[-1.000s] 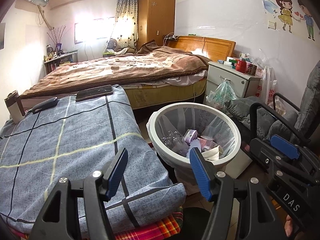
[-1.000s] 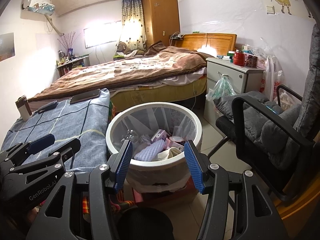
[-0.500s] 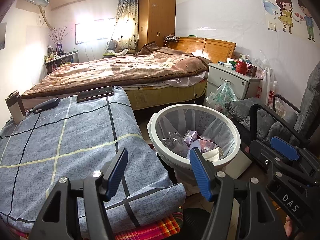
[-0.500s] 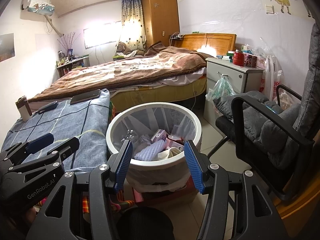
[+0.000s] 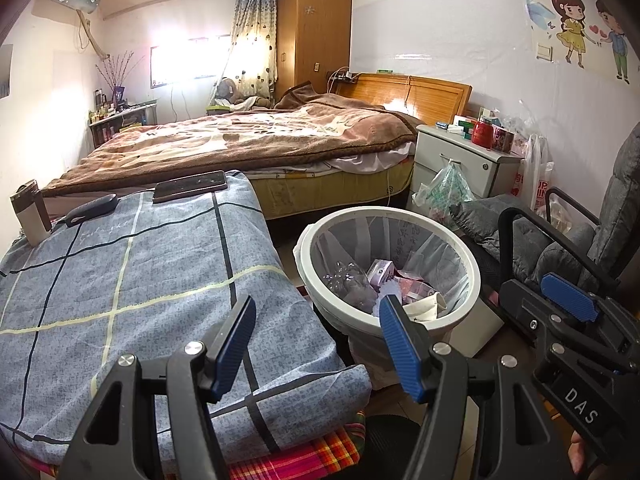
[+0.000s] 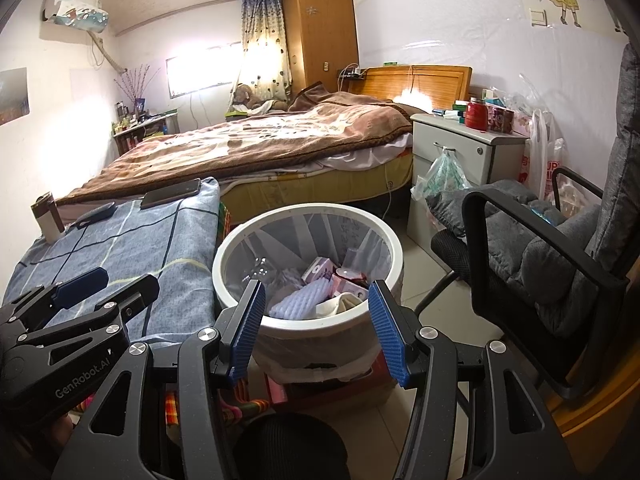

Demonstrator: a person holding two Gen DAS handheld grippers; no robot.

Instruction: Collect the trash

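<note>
Left wrist view: left gripper (image 5: 316, 344), fingers apart, empty, above blue cloth (image 5: 132, 280); bin (image 5: 460, 248) with trash (image 5: 400, 284) to its right. Right wrist view: right gripper (image 6: 316, 324), fingers apart, empty, over bin (image 6: 396, 248); chair (image 6: 540, 256) at right.

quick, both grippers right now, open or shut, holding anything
Left gripper: open, nothing between the pads.
Right gripper: open, empty, pointed at the trash bin.
</note>
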